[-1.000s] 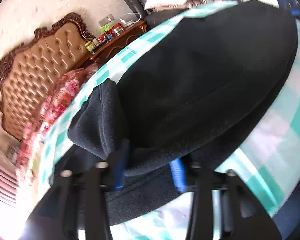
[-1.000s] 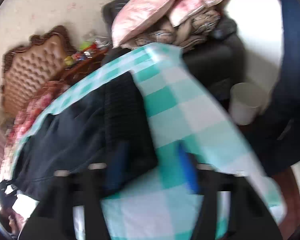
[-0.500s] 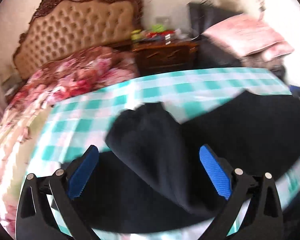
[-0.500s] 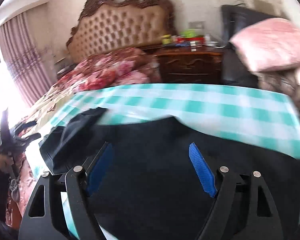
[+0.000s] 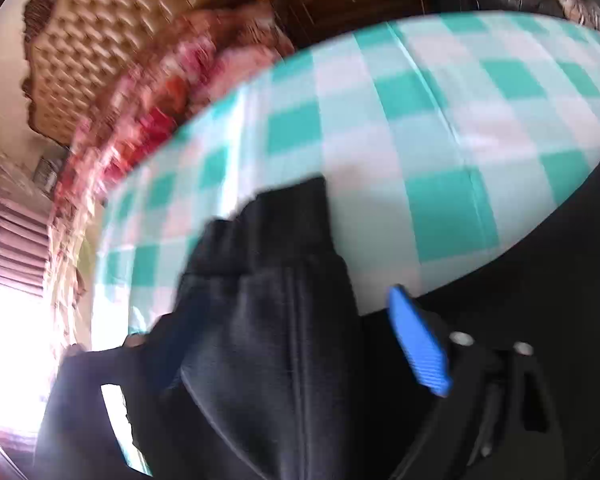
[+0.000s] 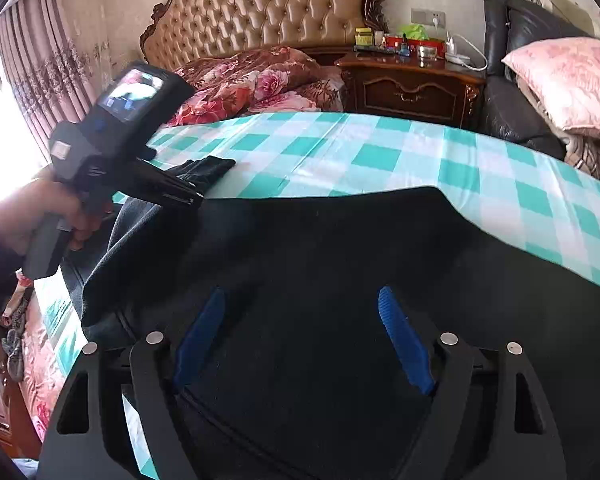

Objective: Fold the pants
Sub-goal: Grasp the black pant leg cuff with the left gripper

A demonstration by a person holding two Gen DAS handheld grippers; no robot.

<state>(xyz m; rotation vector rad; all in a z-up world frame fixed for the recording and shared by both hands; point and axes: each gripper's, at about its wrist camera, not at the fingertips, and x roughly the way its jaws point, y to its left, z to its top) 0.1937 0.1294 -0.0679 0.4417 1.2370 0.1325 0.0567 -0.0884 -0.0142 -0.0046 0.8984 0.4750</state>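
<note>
Black pants (image 6: 320, 260) lie spread on a table with a teal-and-white checked cloth (image 6: 380, 152). In the right wrist view my right gripper (image 6: 300, 336) is open, its blue pads just above the middle of the pants. My left gripper (image 6: 180, 190) shows there at the left, hand-held, over the pants' rumpled left end. In the blurred left wrist view my left gripper (image 5: 284, 340) is open with a bunched fold of the pants (image 5: 276, 300) between its fingers; the right blue pad (image 5: 416, 344) is clear, the left one hidden behind cloth.
A bed with a tufted headboard (image 6: 260, 4) and floral quilt (image 6: 260, 76) stands behind the table. A dark wooden nightstand (image 6: 412, 84) with small items and a black chair with pink pillows (image 6: 568, 80) are at the back right. Curtains (image 6: 32, 72) hang left.
My left gripper has swung down and closer onto the pants' left end, so the bunched fold now sits between its fingers. The right gripper stays open and has lowered over the pants.
</note>
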